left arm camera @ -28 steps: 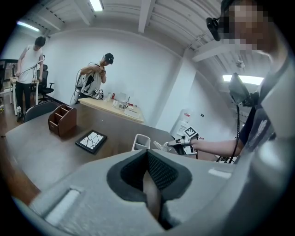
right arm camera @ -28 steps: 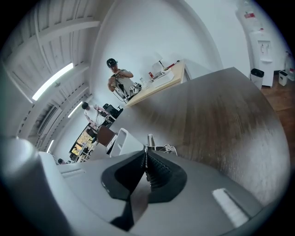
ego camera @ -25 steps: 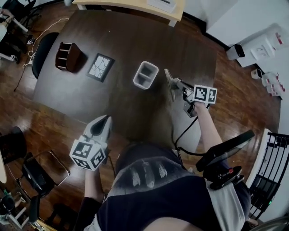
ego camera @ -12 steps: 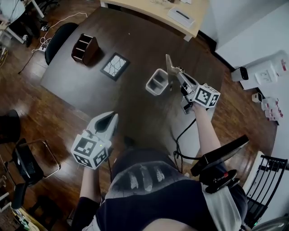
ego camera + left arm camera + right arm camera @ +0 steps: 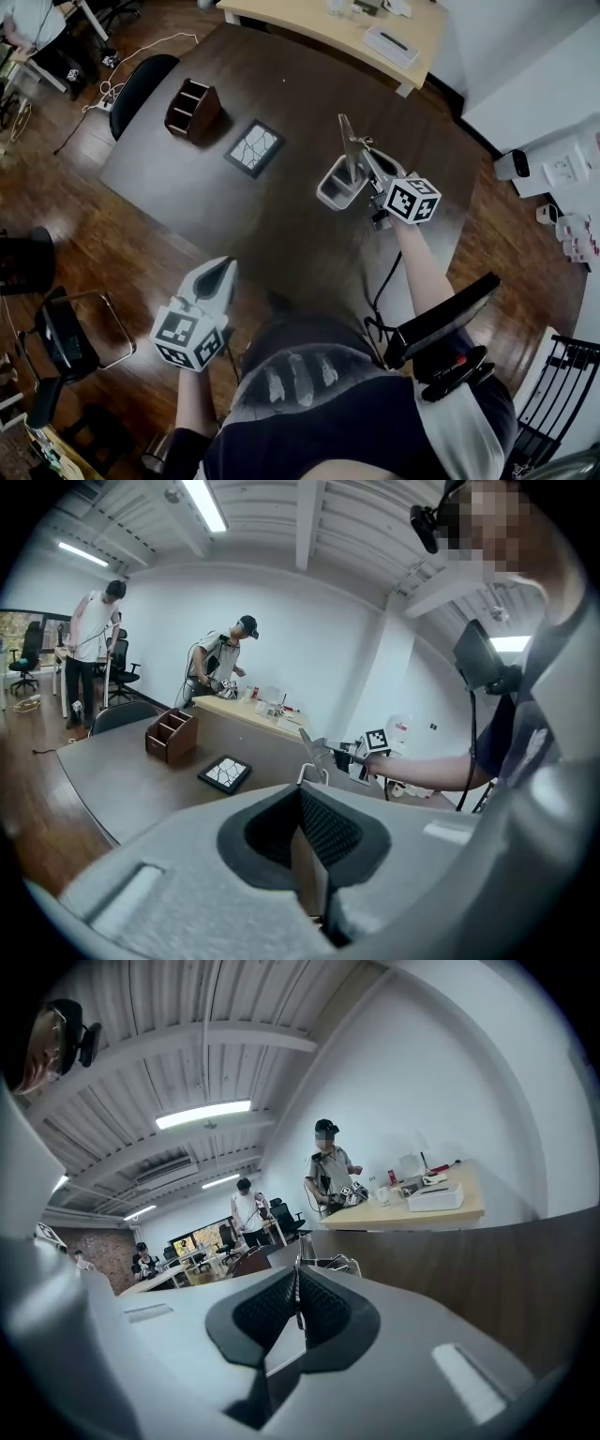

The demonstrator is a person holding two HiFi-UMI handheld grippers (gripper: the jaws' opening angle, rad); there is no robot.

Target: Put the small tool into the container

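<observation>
Left gripper [image 5: 217, 281]: jaws together, empty, well apart from the work. Container [image 5: 325, 194] mid-table. Small tool [image 5: 346, 141], a thin blade, stands just above it, pinched in right gripper [image 5: 364, 165]. Advice: centre the blade over one compartment, lower, then release.

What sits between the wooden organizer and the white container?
A black-framed tile lies flat between organizer and container, in the head view.
</observation>
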